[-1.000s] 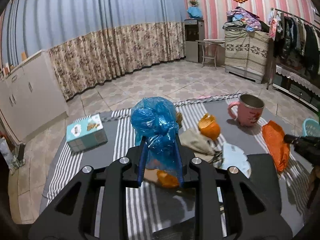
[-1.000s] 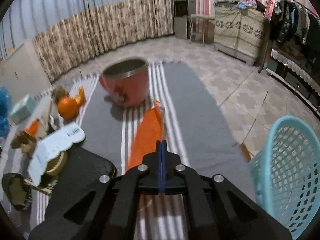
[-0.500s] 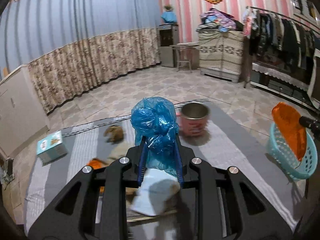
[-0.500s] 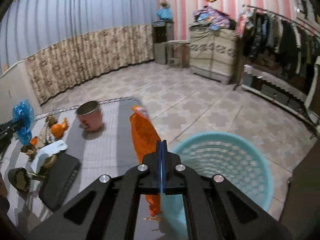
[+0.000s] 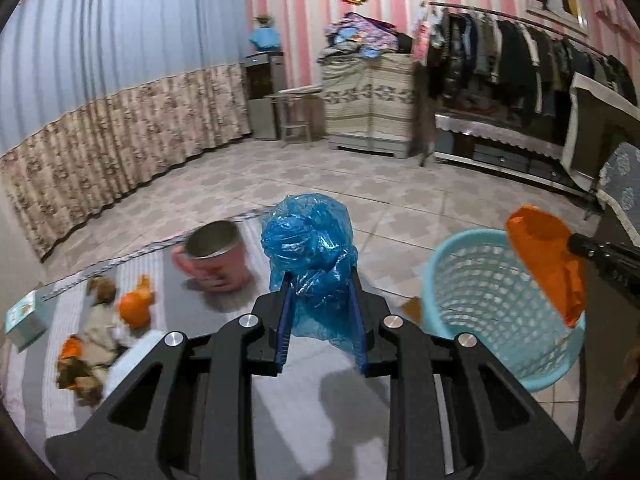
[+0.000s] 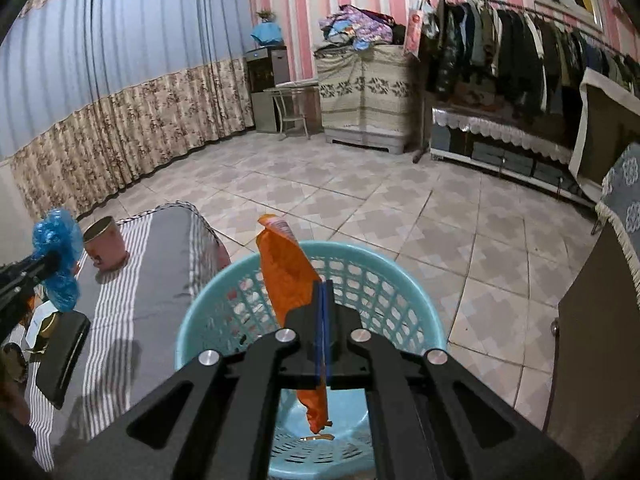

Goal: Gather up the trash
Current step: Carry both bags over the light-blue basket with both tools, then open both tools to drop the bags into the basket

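My left gripper [image 5: 320, 280] is shut on a crumpled blue plastic bag [image 5: 310, 248], held above the striped cloth of the table [image 5: 304, 400], left of the basket. My right gripper [image 6: 323, 286] is shut on an orange wrapper [image 6: 286, 276], which hangs over the mouth of the light blue mesh basket [image 6: 208, 316]. In the left wrist view the same basket [image 5: 472, 280] stands on the floor off the table's right end, with the orange wrapper [image 5: 548, 256] above its rim. In the right wrist view the blue bag [image 6: 56, 252] shows at far left.
A pink mug [image 5: 216, 256], orange peel [image 5: 136, 304], brown scraps [image 5: 80, 372] and a small box [image 5: 22, 318] lie on the table. A dark flat object [image 6: 60, 356] lies near its front. A clothes rack [image 6: 520, 52] and a cabinet [image 6: 360, 92] stand along the back wall.
Both grippers have swung right with their loads. The orange wrapper came off the table and now hangs over the basket. The blue bag moved from above the scraps toward the table's right end.
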Tool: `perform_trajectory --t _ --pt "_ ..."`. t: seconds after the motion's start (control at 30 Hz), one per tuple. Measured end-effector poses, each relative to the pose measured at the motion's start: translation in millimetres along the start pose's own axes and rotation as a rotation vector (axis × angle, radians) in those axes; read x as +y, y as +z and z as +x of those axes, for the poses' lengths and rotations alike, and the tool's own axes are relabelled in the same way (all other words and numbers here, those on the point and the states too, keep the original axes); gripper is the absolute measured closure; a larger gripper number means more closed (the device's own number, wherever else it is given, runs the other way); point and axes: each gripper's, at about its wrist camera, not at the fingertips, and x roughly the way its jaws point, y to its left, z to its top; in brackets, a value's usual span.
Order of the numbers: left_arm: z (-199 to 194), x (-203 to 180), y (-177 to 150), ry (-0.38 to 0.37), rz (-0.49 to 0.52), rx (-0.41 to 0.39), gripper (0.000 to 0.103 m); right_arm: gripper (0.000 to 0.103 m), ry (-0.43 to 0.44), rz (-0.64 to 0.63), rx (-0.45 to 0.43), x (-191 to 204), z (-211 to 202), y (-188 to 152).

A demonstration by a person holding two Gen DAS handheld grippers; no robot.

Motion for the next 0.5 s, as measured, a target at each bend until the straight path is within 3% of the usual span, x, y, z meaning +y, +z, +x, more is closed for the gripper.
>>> perform_trajectory --t 0.33,0.43,0.5 --pt "33.8 -85.2 3.4 -0.117 0.076 0.005 0.079 0.103 -0.012 0.051 0.006 -30.7 12.5 -2.5" --pt "46.3 -99.0 3.4 -0.139 0.087 0.026 0.076 0.103 -0.015 0.059 -0.001 -34.5 12.2 -1.7" --pt "54.8 -103.0 3.9 -0.151 0.088 0.044 0.069 0.103 -0.016 0.068 -0.002 -37.4 12.7 -1.8"
